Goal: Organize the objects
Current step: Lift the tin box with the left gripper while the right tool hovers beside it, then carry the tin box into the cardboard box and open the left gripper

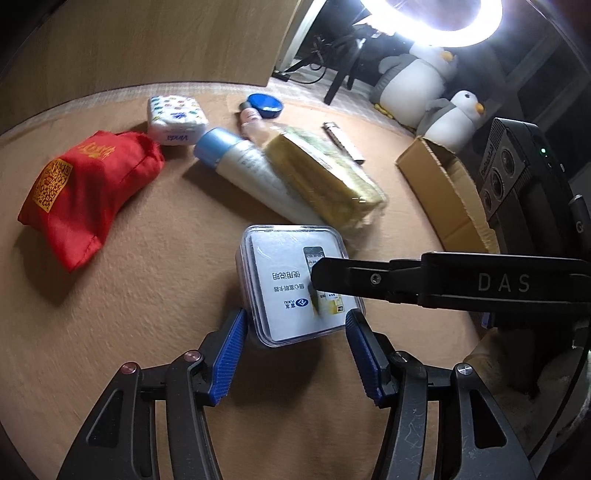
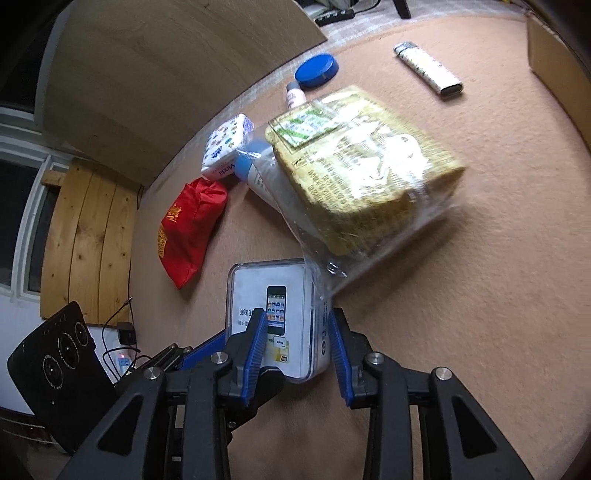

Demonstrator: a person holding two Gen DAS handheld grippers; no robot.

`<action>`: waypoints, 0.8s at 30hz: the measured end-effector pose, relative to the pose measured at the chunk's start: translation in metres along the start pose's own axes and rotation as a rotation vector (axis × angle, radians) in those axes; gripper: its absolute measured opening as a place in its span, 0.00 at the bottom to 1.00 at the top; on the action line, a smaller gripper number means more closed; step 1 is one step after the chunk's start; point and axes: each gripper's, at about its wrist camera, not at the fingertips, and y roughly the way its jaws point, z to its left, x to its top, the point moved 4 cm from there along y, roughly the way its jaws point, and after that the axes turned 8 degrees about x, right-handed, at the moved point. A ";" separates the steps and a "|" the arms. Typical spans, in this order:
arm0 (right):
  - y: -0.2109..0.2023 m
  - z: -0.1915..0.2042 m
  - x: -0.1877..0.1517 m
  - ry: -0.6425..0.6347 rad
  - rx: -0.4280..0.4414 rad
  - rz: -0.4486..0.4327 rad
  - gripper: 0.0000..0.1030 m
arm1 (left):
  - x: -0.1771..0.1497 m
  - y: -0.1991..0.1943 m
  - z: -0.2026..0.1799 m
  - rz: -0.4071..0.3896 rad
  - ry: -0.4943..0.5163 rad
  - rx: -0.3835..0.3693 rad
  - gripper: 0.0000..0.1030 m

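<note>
A clear plastic box (image 1: 295, 284) with a printed phone card inside lies on the tan mat; it also shows in the right wrist view (image 2: 275, 321). My left gripper (image 1: 295, 350) is open, its blue pads on either side of the box's near end. My right gripper (image 2: 297, 354) is open above the box; one of its fingers (image 1: 332, 280) reaches over the box lid in the left wrist view. Behind lie a yellow wrapped packet (image 2: 365, 166), a white bottle with a blue cap (image 1: 243, 162), a red pouch (image 1: 85, 192) and a tissue pack (image 1: 176, 119).
A blue lid (image 2: 317, 70), a small pink bottle (image 2: 294, 96) and a lighter (image 2: 428, 68) lie farther back. An open cardboard box (image 1: 447, 192) stands at the right. Plush penguins (image 1: 417, 81) and a ring light (image 1: 436, 18) are beyond the mat. A wooden panel (image 2: 166, 55) borders the far-left side.
</note>
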 end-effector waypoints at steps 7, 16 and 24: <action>-0.030 -0.002 -0.003 -0.018 0.001 -0.033 0.30 | 0.002 -0.013 -0.030 -0.029 0.013 -0.007 0.57; -0.071 -0.013 -0.007 -0.016 0.008 -0.077 0.30 | 0.011 -0.022 -0.073 -0.059 0.052 -0.006 0.57; -0.114 -0.030 -0.008 0.001 0.005 -0.139 0.31 | 0.022 -0.027 -0.120 -0.089 0.098 -0.041 0.57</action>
